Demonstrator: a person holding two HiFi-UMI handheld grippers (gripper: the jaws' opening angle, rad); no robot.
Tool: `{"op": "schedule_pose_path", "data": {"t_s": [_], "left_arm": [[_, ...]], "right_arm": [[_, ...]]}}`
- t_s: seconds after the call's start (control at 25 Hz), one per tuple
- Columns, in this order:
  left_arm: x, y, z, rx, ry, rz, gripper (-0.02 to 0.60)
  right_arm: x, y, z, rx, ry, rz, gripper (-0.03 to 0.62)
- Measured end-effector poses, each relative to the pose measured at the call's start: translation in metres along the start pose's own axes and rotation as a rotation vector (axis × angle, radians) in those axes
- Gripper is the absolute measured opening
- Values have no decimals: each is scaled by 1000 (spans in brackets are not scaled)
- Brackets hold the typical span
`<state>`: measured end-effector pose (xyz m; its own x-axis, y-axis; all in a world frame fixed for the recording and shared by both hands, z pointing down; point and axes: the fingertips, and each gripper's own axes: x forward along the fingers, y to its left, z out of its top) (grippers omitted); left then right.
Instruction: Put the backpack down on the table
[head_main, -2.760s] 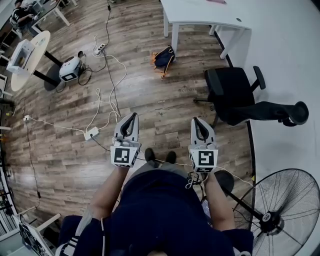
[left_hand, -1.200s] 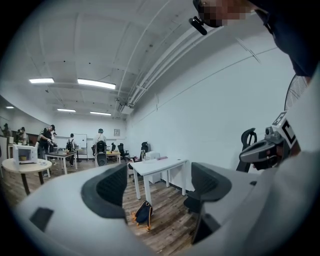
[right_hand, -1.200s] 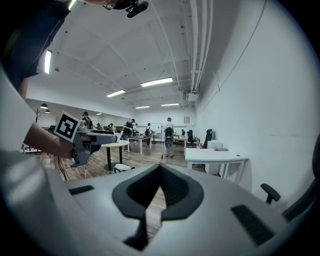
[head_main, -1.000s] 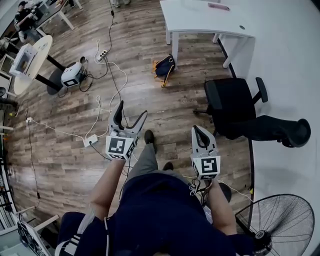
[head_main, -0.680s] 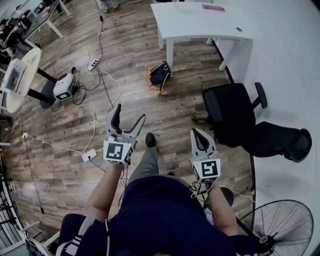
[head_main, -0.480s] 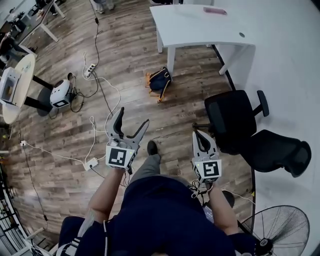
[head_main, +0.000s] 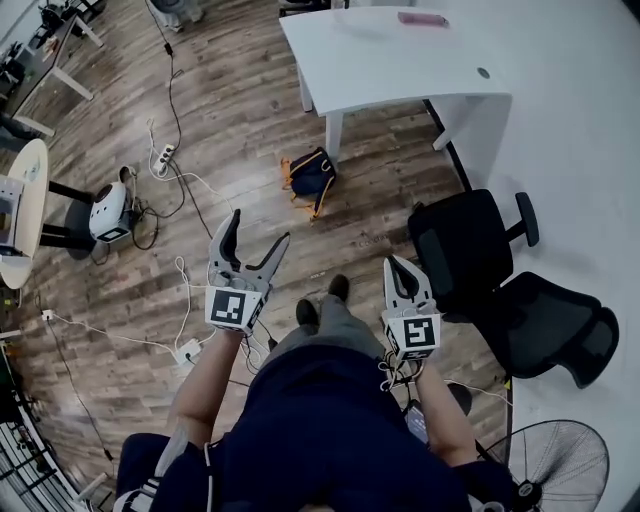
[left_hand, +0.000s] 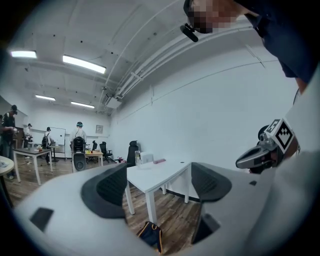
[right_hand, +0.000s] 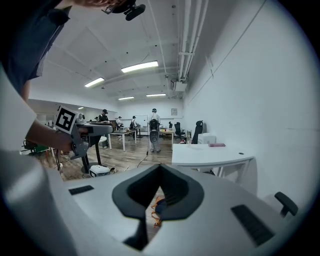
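A dark blue backpack (head_main: 311, 177) with orange straps lies on the wooden floor beside a leg of the white table (head_main: 390, 55). It also shows low between the left jaws as the backpack (left_hand: 151, 236), and as a sliver of the backpack (right_hand: 158, 206) behind the right jaws. My left gripper (head_main: 253, 235) is open and empty, well short of the backpack. My right gripper (head_main: 401, 266) is shut with nothing in it, held level with the left one above the floor.
A black office chair (head_main: 470, 250) stands to the right, with a second chair (head_main: 555, 325) behind it. A fan (head_main: 550, 470) sits at lower right. Cables and a power strip (head_main: 187, 350) trail across the floor at left, near a small white device (head_main: 108, 212). People stand far off.
The person has walked forward: the table and backpack are nearer. The left gripper, shut at first, has opened wide. The right gripper stays shut.
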<state>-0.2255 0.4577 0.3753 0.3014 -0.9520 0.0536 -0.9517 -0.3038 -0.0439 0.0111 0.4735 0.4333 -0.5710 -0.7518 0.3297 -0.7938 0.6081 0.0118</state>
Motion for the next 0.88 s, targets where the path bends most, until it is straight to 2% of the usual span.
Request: {"op": "schedule_pose_path", "data": {"t_s": [0.16, 0.4, 0.6, 0.88], "left_arm": [[39, 20, -11, 25, 28, 10, 394], [95, 49, -31, 15, 55, 8, 394], [142, 71, -62, 32, 89, -90, 394], [206, 100, -120, 18, 154, -257, 394]], "right_arm": [[38, -22, -3, 5, 7, 25, -2], [92, -45, -4, -22, 32, 53, -2], [140, -57, 0, -10, 53, 24, -2], [202, -64, -4, 37, 92, -79, -2]]}}
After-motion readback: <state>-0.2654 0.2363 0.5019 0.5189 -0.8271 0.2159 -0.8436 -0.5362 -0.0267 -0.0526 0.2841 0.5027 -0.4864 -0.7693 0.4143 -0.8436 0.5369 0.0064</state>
